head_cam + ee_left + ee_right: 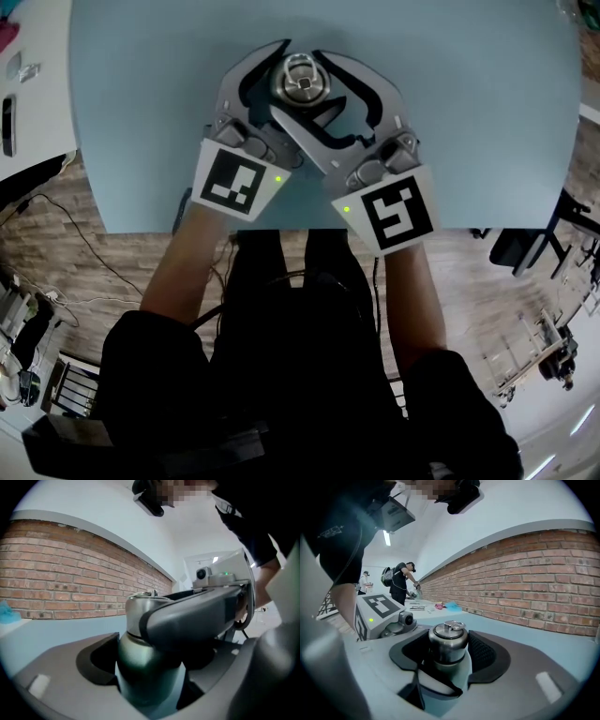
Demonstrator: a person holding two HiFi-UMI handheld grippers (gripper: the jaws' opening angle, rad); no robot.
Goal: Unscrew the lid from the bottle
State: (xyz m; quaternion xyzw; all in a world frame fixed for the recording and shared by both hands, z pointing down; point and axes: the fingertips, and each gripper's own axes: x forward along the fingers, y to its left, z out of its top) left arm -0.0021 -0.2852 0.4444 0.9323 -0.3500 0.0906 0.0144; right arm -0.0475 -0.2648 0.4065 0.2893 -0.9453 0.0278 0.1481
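Note:
A dark green metal bottle (140,667) with a silver screw lid (302,81) stands upright on the light blue table (469,112). My left gripper (295,94) reaches in from the lower left, its jaws shut on the bottle's body below the lid. From the lower right comes my right gripper (305,77), crossing over the left one. Its dark pads press on both sides of the lid (447,641). In the left gripper view one jaw of the right gripper (201,616) lies across the lid (136,609) and hides its right side.
The table's near edge (309,228) runs just behind both marker cubes. A brick wall (525,573) stands beyond the table. A second table with small items (436,605) and people (401,583) is far off. A white surface (28,103) borders the table's left.

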